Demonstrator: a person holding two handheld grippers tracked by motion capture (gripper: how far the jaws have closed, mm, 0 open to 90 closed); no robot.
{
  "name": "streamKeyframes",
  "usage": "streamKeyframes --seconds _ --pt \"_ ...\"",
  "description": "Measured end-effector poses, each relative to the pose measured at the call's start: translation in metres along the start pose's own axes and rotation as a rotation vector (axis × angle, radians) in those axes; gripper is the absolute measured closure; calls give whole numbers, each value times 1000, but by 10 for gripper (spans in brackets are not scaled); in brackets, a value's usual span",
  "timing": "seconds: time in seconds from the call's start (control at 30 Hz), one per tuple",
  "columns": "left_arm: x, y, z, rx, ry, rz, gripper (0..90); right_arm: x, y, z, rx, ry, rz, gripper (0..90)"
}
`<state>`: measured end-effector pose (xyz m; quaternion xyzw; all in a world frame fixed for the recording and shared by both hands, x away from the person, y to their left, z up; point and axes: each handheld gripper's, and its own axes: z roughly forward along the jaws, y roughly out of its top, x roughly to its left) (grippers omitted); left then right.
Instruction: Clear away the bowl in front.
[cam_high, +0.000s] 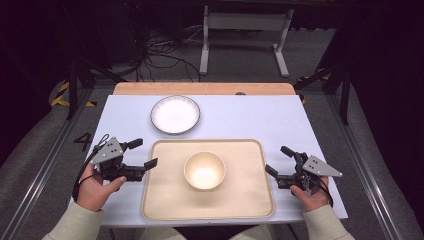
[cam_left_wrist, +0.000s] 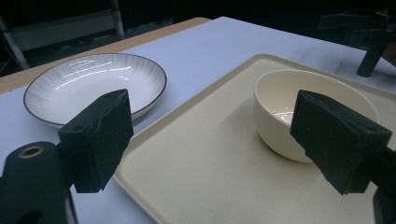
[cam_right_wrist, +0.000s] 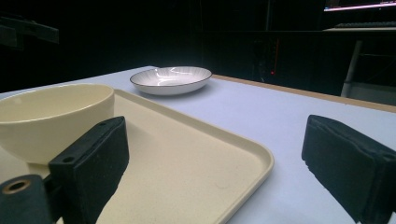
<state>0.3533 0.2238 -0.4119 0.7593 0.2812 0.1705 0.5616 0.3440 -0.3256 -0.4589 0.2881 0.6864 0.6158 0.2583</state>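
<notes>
One round cream bowl sits empty in the middle of one flat cream tray. One white ribbed plate lies at 11 o'clock from it on the pale blue surface. Two grippers: left gripper and right gripper, jaws wide open, holding nothing.

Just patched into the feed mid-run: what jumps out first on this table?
A cream bowl stands in the middle of a beige tray at the near edge of the table. Beyond the tray's far left corner lies a white ribbed plate with a dark rim, off the tray. The left gripper and right gripper flank the tray, jaws open, holding nothing.
</notes>
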Motion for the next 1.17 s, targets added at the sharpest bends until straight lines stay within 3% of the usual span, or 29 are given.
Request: streamKeyframes --seconds 0.4,0.7,1.17 --pt "11 -35 -5 -42 23 -34 121 0 0 0 -3 2 0 83" --pt "17 -53 -7 -53 31 -22 120 0 0 -1 -5 3 0 83" --pt "20 -61 -8 -63 53 -29 113 0 0 -1 -7 5 1 83"
